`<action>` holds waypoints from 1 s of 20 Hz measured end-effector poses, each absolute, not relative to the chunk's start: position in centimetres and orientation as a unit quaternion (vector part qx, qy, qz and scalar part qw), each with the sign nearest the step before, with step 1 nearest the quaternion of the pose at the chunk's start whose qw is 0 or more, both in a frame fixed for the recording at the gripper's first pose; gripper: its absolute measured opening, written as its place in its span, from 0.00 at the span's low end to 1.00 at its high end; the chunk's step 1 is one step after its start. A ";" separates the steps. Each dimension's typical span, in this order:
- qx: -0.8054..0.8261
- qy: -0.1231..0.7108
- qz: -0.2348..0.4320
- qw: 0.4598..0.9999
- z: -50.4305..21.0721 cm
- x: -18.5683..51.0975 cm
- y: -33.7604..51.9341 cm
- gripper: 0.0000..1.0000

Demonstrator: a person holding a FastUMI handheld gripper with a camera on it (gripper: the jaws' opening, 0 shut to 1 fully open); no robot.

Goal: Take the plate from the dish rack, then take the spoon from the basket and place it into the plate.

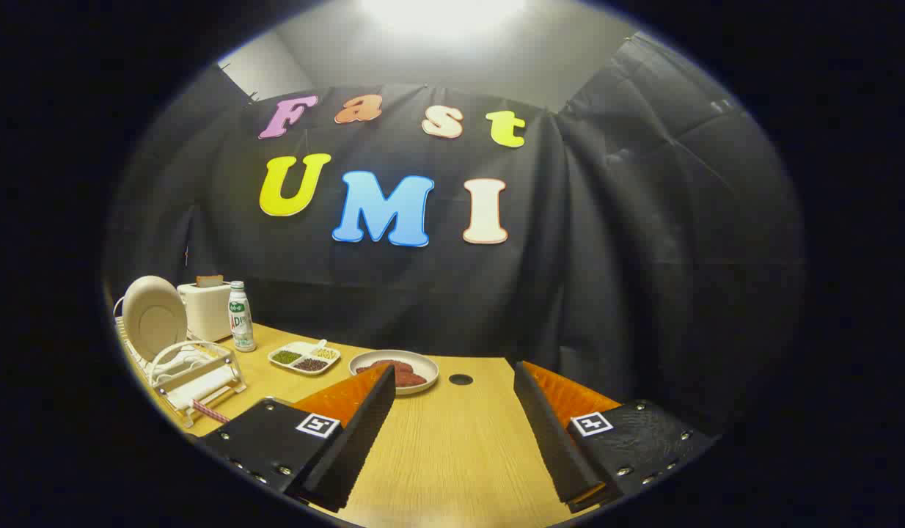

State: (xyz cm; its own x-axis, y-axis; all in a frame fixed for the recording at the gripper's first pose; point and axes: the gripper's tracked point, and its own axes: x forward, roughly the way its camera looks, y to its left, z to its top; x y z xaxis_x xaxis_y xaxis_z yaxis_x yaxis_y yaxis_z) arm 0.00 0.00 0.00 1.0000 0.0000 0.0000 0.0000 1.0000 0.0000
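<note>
Gripper view: looking forward along the two fingers over a wooden surface toward the booth's black cloth wall.
Gripper: spread wide, fingers well apart, bare wood between them; gripping nothing, touching nothing; held above the surface.
Fingers: tips near a shallow bowl, the left finger overlapping its near left rim in the view; contact not evident.
Plate: pale, round, standing upright on edge in the dish rack, at the far left of the surface, well apart from the fingers.
Dish rack: white wire frame along the left edge of the surface, plate slotted at its back end, front slots bare.
Basket and spoon: cannot tell; a small white handle-like shape sticks up from the divided tray, too small to name.
Divided tray: white, with compartments of green, dark and pale grains, between the dish rack and the bowl.
Bowl: pale, shallow, holding dark reddish pieces, just beyond the left finger.
Bottle: white with a green label, upright, just beside the toaster.
Toaster: white, behind the dish rack, a slice showing at its top.
Hole: small dark round opening in the surface, beyond the fingers, right of the bowl.
</note>
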 end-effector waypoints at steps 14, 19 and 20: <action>0.023 0.024 0.009 0.999 12.7 -10.4 20.8 0.99; 0.021 0.061 0.042 0.997 12.3 -10.3 30.5 0.99; 0.016 0.072 0.044 0.996 12.0 -10.0 32.0 0.99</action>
State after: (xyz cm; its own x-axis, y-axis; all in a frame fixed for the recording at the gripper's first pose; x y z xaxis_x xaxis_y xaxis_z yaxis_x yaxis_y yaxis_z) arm -9.96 32.00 12.00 0.9858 0.0904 -0.1417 -0.0858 0.9956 0.0387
